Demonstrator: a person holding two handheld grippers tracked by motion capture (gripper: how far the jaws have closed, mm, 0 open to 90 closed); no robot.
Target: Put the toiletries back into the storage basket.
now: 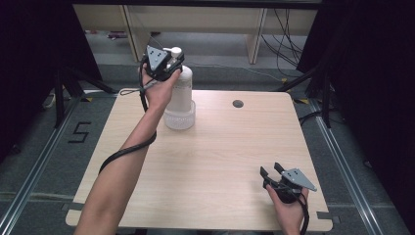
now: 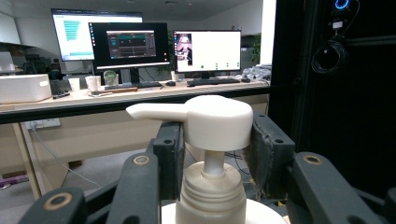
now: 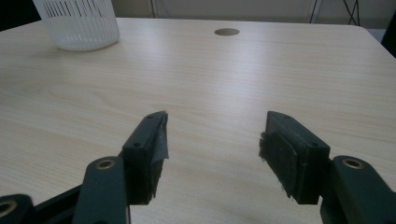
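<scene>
A tall white pump bottle (image 1: 180, 88) stands upright in a clear ribbed cup (image 1: 179, 119) at the back left of the wooden table (image 1: 220, 147). My left gripper (image 1: 175, 61) is up at the bottle's top. In the left gripper view its pads sit against both sides of the white pump head (image 2: 217, 119), shut on it, and the spout points left over one jaw. My right gripper (image 1: 270, 169) rests low near the table's front right corner. Its jaws (image 3: 212, 140) are open with only bare wood between them. The ribbed cup (image 3: 81, 25) is far off to their left.
A round cable hole (image 1: 238, 104) lies at the table's back centre. Black curtains hang at both sides of the table. Beyond it stand desk legs and loose cables. A desk with several monitors (image 2: 128, 44) shows behind the bottle.
</scene>
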